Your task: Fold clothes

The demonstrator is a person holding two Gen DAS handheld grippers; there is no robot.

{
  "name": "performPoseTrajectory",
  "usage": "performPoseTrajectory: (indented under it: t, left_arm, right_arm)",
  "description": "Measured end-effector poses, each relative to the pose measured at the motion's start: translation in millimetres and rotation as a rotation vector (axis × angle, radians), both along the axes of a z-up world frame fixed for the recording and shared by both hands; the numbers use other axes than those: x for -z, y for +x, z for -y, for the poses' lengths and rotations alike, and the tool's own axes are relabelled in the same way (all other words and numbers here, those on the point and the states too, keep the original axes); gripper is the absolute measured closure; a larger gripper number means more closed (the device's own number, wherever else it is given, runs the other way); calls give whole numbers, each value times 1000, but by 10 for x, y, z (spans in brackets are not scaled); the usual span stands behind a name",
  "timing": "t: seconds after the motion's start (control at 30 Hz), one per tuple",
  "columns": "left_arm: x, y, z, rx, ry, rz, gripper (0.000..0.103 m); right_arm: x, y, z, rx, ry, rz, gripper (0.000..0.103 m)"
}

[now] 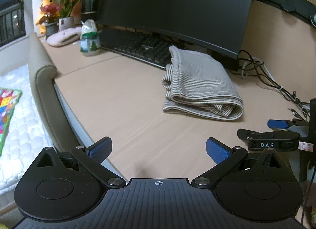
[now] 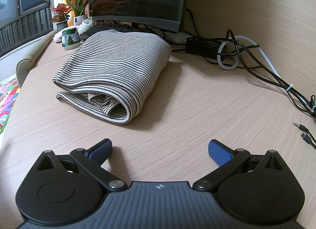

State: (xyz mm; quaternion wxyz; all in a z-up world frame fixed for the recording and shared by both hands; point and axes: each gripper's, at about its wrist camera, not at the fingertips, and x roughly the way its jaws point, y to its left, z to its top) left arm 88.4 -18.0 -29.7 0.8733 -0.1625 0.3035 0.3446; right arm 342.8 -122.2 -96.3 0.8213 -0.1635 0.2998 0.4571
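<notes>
Right wrist view: striped garment lies folded mid-tabletop; right gripper and left gripper both spread apart, empty.

We hold our left black two-finger gripper with blue ribbed pads low over the pale wood-grain desk, its jaws spread wide with nothing between them. Our right black gripper with the same blue pads sits just above that desk too, jaws equally wide apart and empty. In the left wrist view, the right gripper's fingers appear at the desk's right side.
</notes>
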Motion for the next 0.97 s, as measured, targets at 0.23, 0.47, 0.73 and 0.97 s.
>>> performPoseTrajectory:
  t: [0.23,0.47,0.73,0.97]
  left_arm:
    - [109,68,17,8,-46,-33,0]
    - [114,133,27,18,-66,-49,0]
    - [75,194,-52,36,-76,-81,0]
    - [89,209,-171,79,-68,-75,0]
  right_arm:
    - [0,0,0,0,0,0,0]
    - [0,3,0,-1,0,0,0]
    - [0,3,-1,0,0,0,0]
    - [-3,2,-6,2,0,0,0]
